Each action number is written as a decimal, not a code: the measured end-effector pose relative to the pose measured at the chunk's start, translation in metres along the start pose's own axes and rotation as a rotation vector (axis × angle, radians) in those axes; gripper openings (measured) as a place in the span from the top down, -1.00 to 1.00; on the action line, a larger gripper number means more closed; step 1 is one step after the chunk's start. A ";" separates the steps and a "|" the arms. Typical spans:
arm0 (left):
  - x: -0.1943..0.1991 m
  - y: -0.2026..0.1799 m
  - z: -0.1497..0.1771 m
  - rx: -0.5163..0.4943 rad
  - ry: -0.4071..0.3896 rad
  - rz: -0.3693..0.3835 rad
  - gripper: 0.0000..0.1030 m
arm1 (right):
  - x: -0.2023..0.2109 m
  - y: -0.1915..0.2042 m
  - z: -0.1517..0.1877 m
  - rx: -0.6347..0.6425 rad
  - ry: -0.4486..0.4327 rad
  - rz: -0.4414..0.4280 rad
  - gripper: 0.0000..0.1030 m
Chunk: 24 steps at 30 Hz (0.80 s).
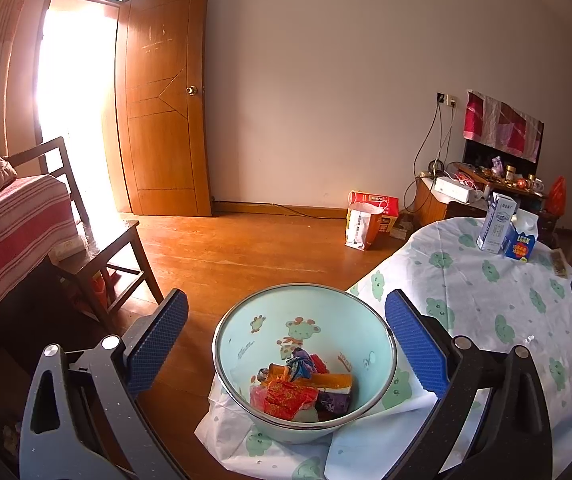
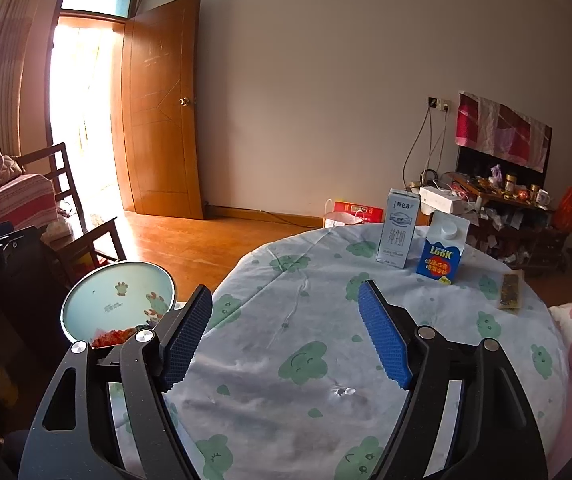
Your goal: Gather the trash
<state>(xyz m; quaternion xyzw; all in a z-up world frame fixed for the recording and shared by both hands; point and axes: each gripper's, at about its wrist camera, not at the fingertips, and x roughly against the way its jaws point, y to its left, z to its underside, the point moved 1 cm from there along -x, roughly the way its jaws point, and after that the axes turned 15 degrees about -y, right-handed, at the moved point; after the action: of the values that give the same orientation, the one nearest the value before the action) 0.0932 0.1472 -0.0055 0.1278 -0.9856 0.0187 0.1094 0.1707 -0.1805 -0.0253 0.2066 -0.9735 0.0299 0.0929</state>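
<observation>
A pale green bowl [image 1: 246, 344] with cartoon prints sits at the table's left edge and holds several crumpled wrappers [image 1: 301, 392]. My left gripper [image 1: 286, 300] is open and empty, its blue pads on either side of the bowl. The bowl also shows at the left of the right wrist view [image 2: 118, 304]. My right gripper [image 2: 284, 292] is open and empty above the tablecloth. A grey-white milk carton [image 2: 399, 232], a blue LOOK carton [image 2: 441, 252] and a dark flat wrapper [image 2: 511, 292] stand or lie at the table's far side.
The round table [image 2: 305, 360] has a white cloth with green prints. A wooden chair [image 1: 98, 240] and a striped bed [image 1: 10, 224] are at the left. Bags [image 1: 369, 220] stand on the wooden floor by the wall. A cluttered low cabinet [image 2: 501, 208] is at the back right.
</observation>
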 end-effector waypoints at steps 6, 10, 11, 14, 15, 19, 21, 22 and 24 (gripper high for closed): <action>0.000 -0.001 0.001 -0.012 0.002 -0.006 -0.88 | 0.000 0.001 0.000 0.002 -0.001 0.001 -0.48; -0.001 -0.003 0.001 -0.019 0.003 -0.011 -0.88 | 0.000 0.002 0.001 0.009 -0.006 0.003 -0.49; -0.001 -0.003 0.002 -0.021 0.005 -0.007 -0.88 | 0.001 0.002 0.001 0.011 -0.007 0.004 -0.50; -0.001 -0.004 0.002 -0.028 0.003 -0.012 -0.88 | 0.002 0.002 0.000 0.016 -0.012 0.005 -0.51; -0.001 -0.006 0.002 -0.031 0.004 -0.013 -0.88 | 0.002 0.002 0.000 0.018 -0.013 0.006 -0.51; -0.001 -0.009 0.003 -0.041 0.003 -0.010 -0.88 | 0.003 0.001 -0.001 0.021 -0.015 0.007 -0.52; -0.002 -0.011 0.003 -0.047 0.009 -0.003 -0.88 | 0.003 0.001 -0.001 0.022 -0.015 0.007 -0.52; -0.002 -0.011 0.004 -0.048 0.011 -0.003 -0.88 | 0.003 0.001 0.000 0.022 -0.014 0.007 -0.52; -0.002 -0.011 0.003 -0.046 0.011 -0.001 -0.88 | 0.003 0.002 -0.001 0.023 -0.015 0.007 -0.53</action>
<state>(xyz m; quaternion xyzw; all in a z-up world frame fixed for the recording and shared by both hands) 0.0970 0.1364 -0.0091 0.1258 -0.9850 -0.0035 0.1177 0.1677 -0.1801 -0.0242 0.2046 -0.9745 0.0398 0.0833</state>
